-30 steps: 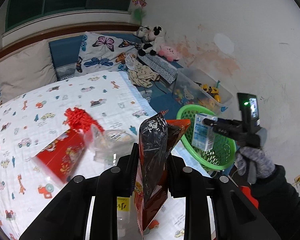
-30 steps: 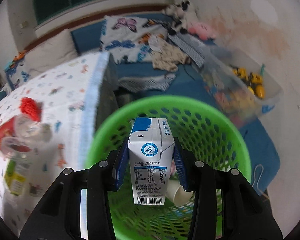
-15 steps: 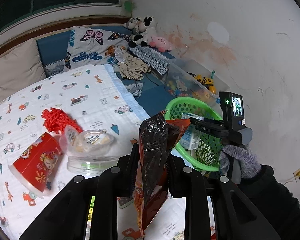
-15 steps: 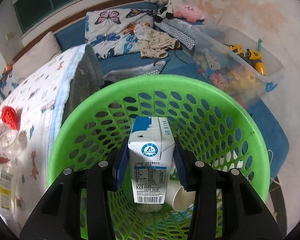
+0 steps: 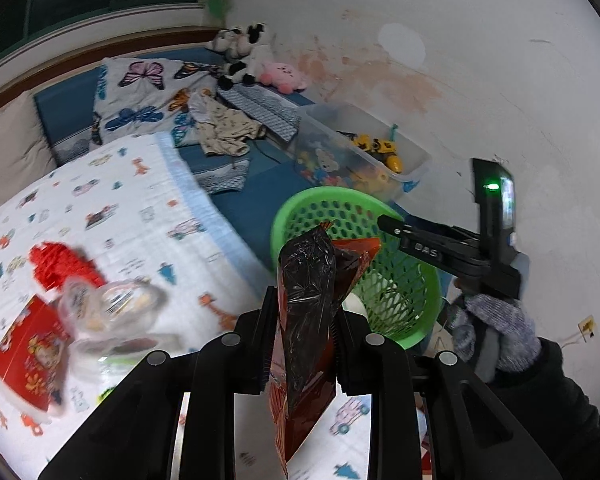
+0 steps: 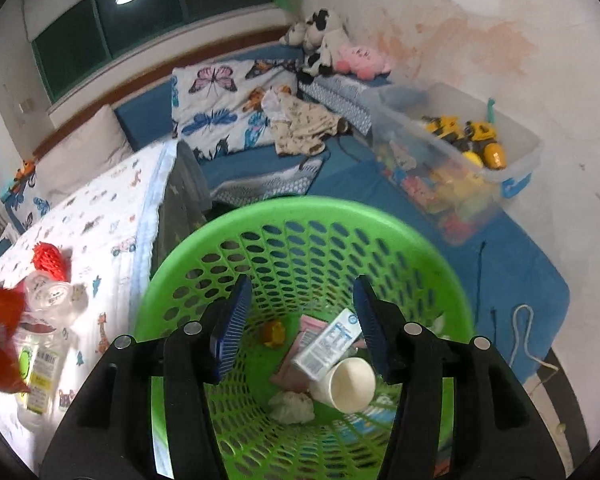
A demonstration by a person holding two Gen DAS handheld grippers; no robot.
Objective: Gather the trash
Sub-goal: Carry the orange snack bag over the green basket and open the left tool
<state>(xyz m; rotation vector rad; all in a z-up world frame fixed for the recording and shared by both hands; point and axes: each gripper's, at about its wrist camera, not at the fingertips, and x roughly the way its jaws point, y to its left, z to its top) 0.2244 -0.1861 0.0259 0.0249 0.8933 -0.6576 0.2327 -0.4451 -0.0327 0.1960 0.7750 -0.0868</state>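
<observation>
— Item one, nearest the right camera?
— Right gripper point(image 6: 300, 322), jaws parted with nothing between the blue pads; they had just been opening. It hung over the green basket point(image 6: 384, 216).

— Milk carton?
— Milk carton point(image 6: 328, 344) lay tilted on the basket floor, below the gap between the jaws and free of them, resting against a paper cup point(image 6: 350, 384). A crumpled tissue point(image 6: 292, 406) sat just beside the cup.

— Item two?
— Left gripper point(image 5: 302, 344), closed on a dark snack bag point(image 5: 306, 312) that stood upright between the pads, over the bed's edge. The basket stood just beyond the bag's tip, on the floor beside the bed.

— Left on the bed?
— Red carton point(image 5: 28, 364), clear plastic cups point(image 5: 112, 308), red mesh point(image 5: 62, 264), all blurred.

— Farther back?
— Toy bin point(image 6: 456, 152), then plush toys point(image 6: 332, 48) by the wall.
</observation>
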